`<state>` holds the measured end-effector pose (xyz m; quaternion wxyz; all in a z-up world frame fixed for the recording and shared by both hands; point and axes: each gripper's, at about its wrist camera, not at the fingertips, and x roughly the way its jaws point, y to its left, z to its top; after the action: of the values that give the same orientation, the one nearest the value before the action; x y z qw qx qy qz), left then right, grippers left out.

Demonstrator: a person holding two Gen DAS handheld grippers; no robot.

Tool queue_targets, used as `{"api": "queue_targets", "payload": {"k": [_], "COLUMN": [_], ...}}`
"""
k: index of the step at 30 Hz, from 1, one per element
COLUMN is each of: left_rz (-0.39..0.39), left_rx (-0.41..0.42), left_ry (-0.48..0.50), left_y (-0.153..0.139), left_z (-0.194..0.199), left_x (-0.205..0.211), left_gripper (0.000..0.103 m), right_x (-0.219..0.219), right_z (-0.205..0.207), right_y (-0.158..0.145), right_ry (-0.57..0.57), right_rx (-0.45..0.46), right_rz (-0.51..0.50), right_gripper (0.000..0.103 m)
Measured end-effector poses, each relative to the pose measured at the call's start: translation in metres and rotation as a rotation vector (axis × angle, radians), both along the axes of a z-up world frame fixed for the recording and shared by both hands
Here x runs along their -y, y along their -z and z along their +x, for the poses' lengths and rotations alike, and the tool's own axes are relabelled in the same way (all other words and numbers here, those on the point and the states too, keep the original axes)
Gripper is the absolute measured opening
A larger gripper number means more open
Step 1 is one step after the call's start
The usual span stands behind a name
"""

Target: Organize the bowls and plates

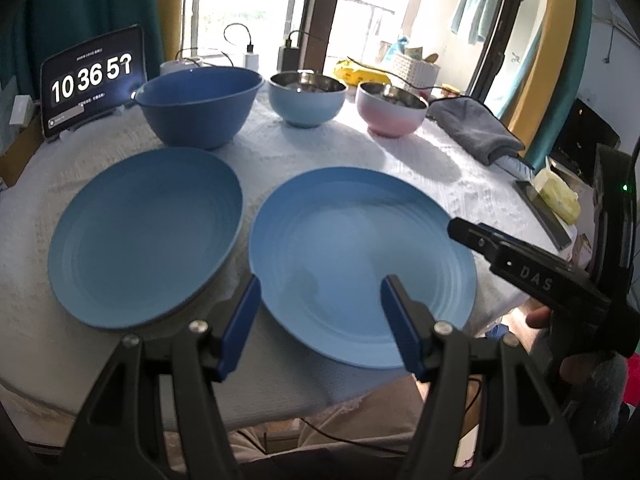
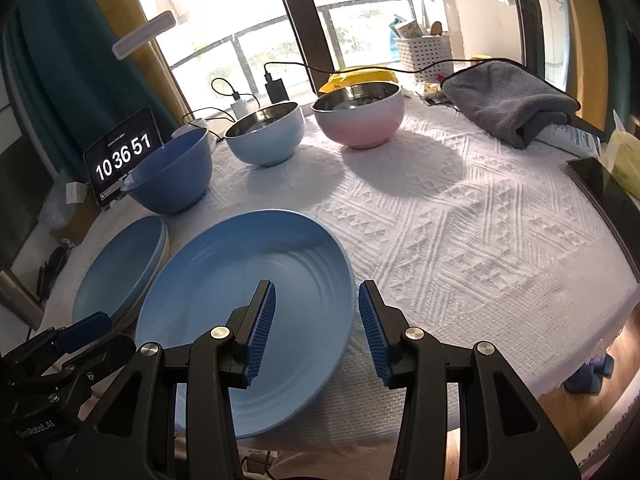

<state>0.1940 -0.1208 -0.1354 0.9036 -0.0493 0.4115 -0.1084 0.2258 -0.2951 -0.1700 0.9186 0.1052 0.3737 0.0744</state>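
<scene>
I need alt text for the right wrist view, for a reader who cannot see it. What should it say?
The open right gripper hovers over the right edge of a blue plate on a white tablecloth. A second blue plate lies to its left; behind stand a dark blue bowl, a light blue bowl and a pink bowl.
</scene>
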Motion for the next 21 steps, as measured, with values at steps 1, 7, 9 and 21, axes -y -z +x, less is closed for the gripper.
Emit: {"api": "queue_targets", "payload": {"k": [1,7,9,21], "left_rz": [0.000,0.002,0.002,0.012], "left_rx": [-0.005,-0.031,-0.040,-0.053], "left_ry": [-0.001,0.001,0.003,-0.024], "left_y": [0.001,0.009,0.012,0.018], "left_z": [0.001,0.005,0.006,0.010], "left_x": [0.001,0.005,0.005,0.003], "left_gripper": [0.064,0.064,0.064,0.063], "right_x": [0.001,0.005,0.006,0.006], "right_z": [0.001,0.003,0.004,0.008], "right_y": [0.001,0.009,0.011,0.019], "right_ry": [0.001,0.004,0.002,0.001], "right_rx": [-0.003,-0.018,-0.022,-0.045], "right_rz": [0.000,0.004,0.005,0.007], "right_gripper": [0.046,0.046,0.046,0.046]}}
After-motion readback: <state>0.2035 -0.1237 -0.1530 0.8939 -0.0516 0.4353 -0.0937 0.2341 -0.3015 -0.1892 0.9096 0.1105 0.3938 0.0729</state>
